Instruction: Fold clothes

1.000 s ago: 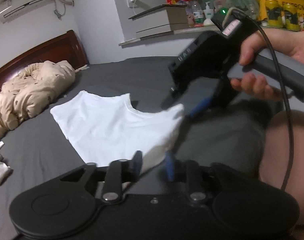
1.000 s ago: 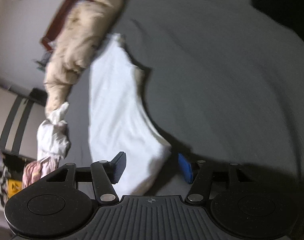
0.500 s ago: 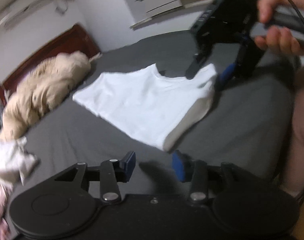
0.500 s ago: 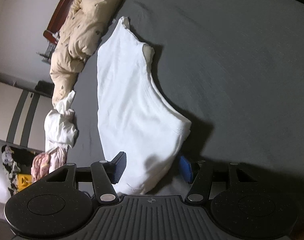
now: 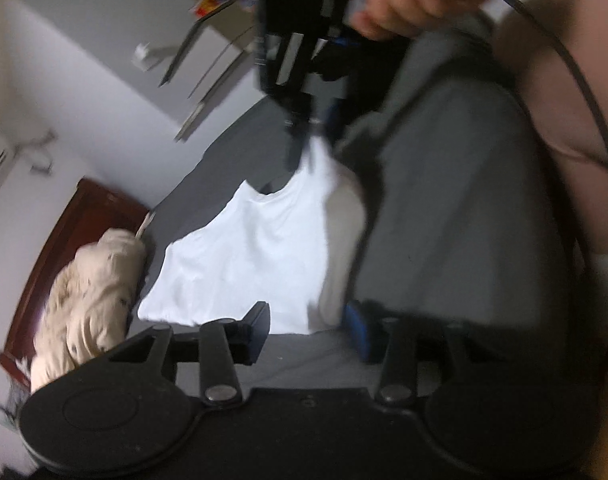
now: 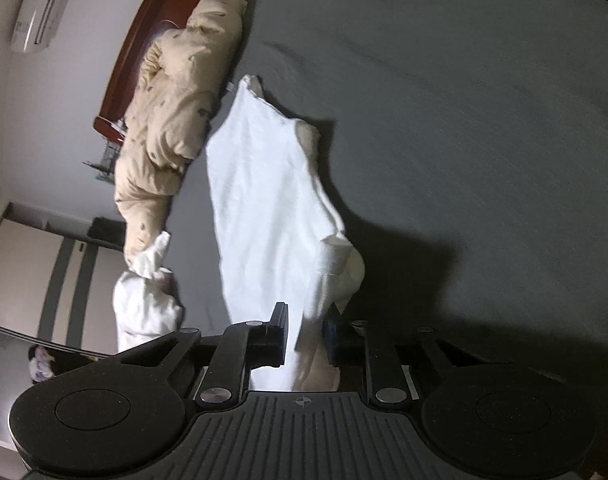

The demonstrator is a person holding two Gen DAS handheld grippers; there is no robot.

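White shirt spread on grey bed sheet, beside beige quilt. R gripper jaws closing w/ shirt corner bunched between them, fabric lifted there. L gripper jaws apart at shirt's near edge, nothing pinched, though view blurred. Hand on R gripper's handle.
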